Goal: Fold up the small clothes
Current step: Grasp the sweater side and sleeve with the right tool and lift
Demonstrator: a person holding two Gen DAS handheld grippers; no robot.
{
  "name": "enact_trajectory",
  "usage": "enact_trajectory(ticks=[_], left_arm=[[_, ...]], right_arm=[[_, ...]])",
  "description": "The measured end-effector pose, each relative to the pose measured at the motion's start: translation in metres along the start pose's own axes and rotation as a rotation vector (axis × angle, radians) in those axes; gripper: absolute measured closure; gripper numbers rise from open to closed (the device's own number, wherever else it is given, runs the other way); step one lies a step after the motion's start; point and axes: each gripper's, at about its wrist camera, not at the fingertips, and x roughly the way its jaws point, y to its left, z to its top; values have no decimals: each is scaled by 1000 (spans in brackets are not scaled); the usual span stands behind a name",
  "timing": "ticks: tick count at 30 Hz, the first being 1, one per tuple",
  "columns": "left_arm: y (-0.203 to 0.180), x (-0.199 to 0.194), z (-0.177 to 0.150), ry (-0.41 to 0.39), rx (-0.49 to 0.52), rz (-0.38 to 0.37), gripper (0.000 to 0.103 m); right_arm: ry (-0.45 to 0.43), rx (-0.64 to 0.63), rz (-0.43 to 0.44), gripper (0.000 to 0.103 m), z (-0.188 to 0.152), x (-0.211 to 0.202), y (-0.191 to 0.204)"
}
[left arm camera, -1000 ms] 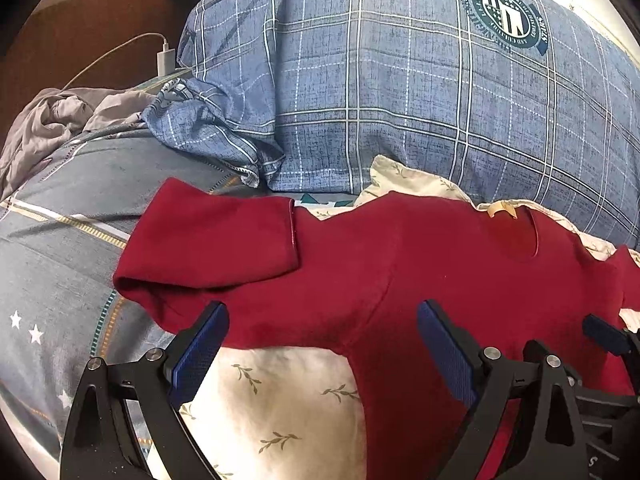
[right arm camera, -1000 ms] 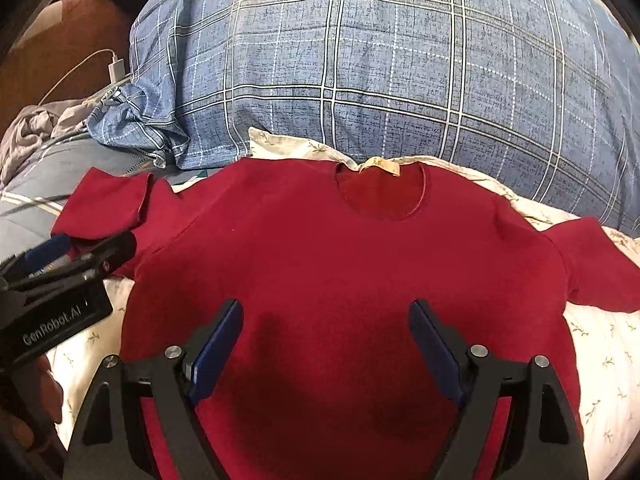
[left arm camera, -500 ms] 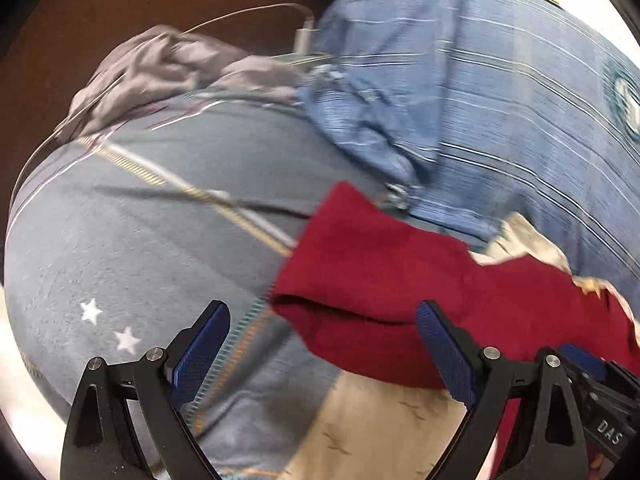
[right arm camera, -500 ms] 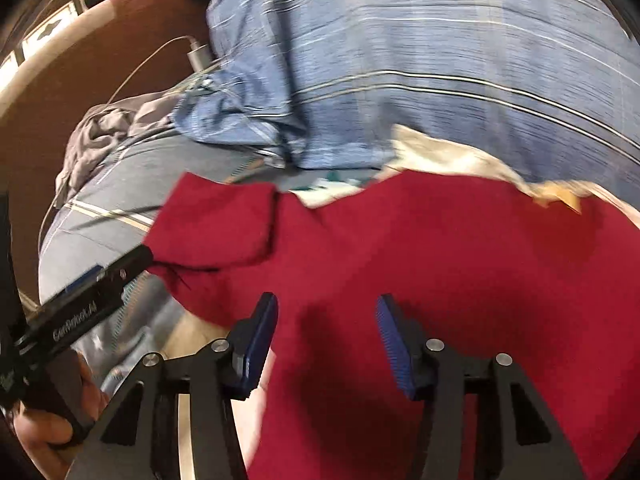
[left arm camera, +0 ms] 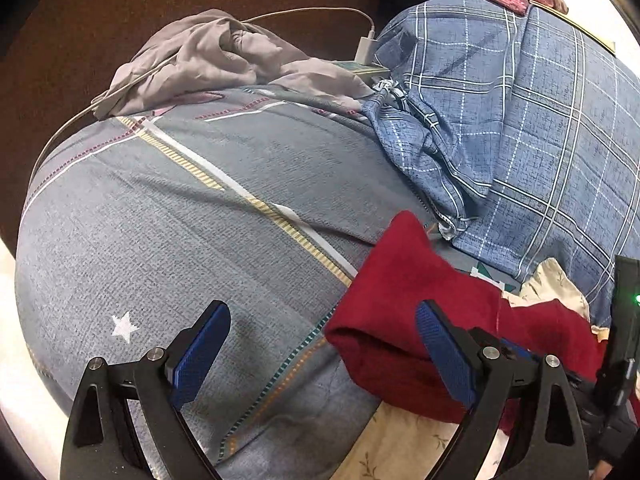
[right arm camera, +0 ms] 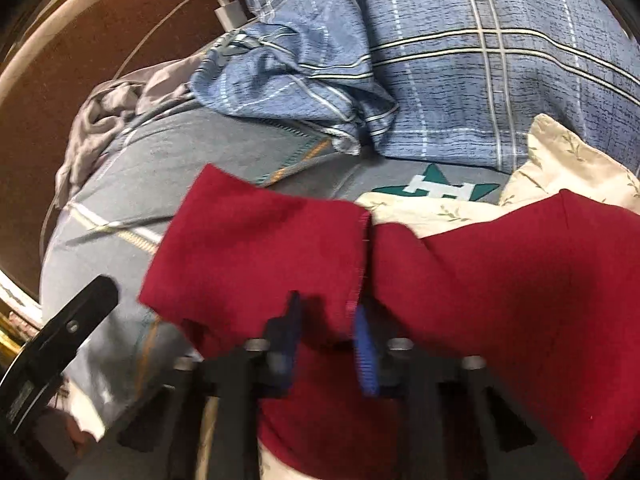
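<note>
Red shirt sleeve pinched by right tongs; left tongs spread wide.

Open room was offered to the near left over the grey striped bedcover. The far right was blocked by a bulky blue plaid pillow. At the far left edge, passage was hindered by crumpled grey cloth and a white charger cable.

A white letter "H" sits inside a green star printed on the grey striped bedsheet; nothing else is readable.
</note>
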Motion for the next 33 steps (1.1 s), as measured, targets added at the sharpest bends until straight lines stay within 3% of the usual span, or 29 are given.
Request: enact_trajectory(ticks=[4,10,14,18,21,23,25,26,29,32,33], left_arm=[[0,-3,1,-14,3,6,9],[-1,-9,-2,-15,-10,-6,9],[-11,-11,-6,-4,12,-20,9],[-24,-14,-11,2,57,-37,9],[-32,-16,-15,3,86,-40,9],[-34,-17,-16,2,92,-43,9],[-34,-17,-17,8,98,-38,9],[-33,-16,-17,10,98,-37,9],[-30,-10,-15,26,81,-30,9],[-27,-7,-10,27,63,-30,9],[-27,-5,-8,27,64,-25,9]], right_arm=[[-71,38,-4,93,0,-33,-8],[-250,55,-81,94,-5,-150,-35],[-338,85,-215,99,-17,-228,-73],[-329,173,-331,99,-40,-268,-121],[-257,261,-256,92,-55,-259,-142],[-228,259,-200,80,-60,-239,-135],[-205,237,-152,46,-61,-219,-122],[-179,227,-120,42,-60,-202,-115],[-78,214,-90,42,-55,-143,-99],[-38,202,-156,42,-51,-104,-93],[-73,195,-181,52,-50,-101,-90]])
